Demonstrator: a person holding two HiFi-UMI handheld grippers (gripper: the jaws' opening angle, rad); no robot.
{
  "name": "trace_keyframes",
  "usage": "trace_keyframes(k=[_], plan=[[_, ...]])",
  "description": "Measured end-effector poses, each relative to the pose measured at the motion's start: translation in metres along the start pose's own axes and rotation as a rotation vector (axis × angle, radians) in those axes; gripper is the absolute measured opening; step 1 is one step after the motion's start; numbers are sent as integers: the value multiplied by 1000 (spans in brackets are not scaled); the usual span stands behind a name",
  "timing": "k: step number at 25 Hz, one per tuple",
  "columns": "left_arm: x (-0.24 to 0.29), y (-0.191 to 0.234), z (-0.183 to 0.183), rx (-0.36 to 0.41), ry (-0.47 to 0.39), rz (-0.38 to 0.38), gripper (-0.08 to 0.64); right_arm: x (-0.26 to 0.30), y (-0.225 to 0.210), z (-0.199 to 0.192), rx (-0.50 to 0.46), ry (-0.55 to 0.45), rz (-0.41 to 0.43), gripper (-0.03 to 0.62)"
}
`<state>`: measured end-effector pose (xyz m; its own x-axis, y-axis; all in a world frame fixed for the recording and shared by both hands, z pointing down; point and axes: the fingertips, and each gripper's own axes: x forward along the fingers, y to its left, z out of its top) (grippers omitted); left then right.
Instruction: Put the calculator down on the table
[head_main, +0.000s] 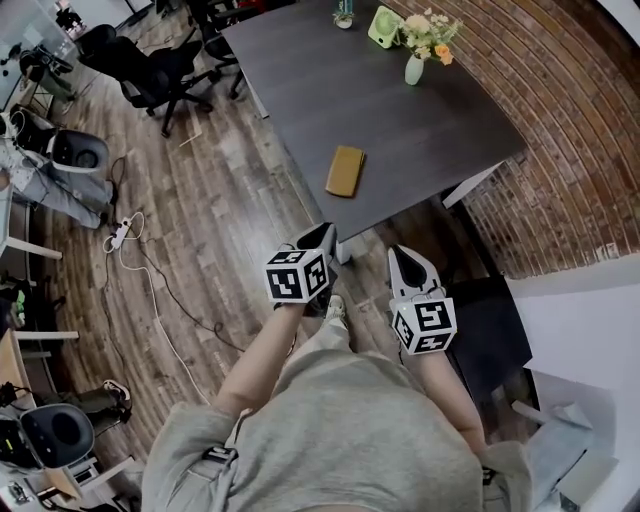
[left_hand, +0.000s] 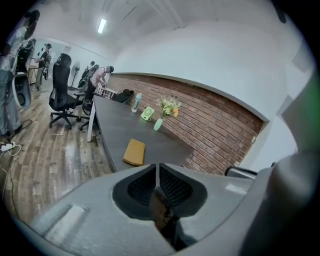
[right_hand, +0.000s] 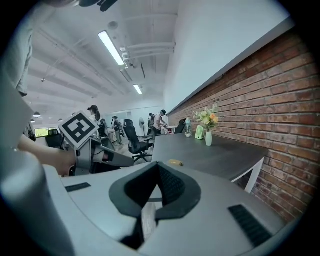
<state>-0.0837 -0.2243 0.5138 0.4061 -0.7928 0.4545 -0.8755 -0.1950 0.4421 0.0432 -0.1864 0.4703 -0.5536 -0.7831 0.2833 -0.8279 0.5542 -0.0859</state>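
**Lying flat near the table's front edge, calculator rests clear of both grippers**

The mustard-yellow calculator lies on the dark table, close to its near edge and well apart from the vase of flowers by the far edge. The left gripper and right gripper hang beyond that near edge, above the wood floor. Each has its jaws pressed together with nothing between them.

The calculator lies on the table near its front end; the vase stands farther back (beside the brick wall).
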Motion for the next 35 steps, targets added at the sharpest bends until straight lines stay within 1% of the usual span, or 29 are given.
trace_keyframes(k=[12, 19, 28, 35], plan=[[-93, -50, -61, 13, -64, -23, 31, -88, 43, -16, -7, -59, 45, 3], [-133, -77, -96, 21, -83, -27, 31, -136, 58, -32, -5, -77, 41, 3], [-165, -103, -123, 41, -95, -50, 30, -178, 69, -46, 0, -99, 23, 3], [-180, -115, -130, 56, -100, -72, 29, -196, 75, -53, 0, -104, 9, 3]])
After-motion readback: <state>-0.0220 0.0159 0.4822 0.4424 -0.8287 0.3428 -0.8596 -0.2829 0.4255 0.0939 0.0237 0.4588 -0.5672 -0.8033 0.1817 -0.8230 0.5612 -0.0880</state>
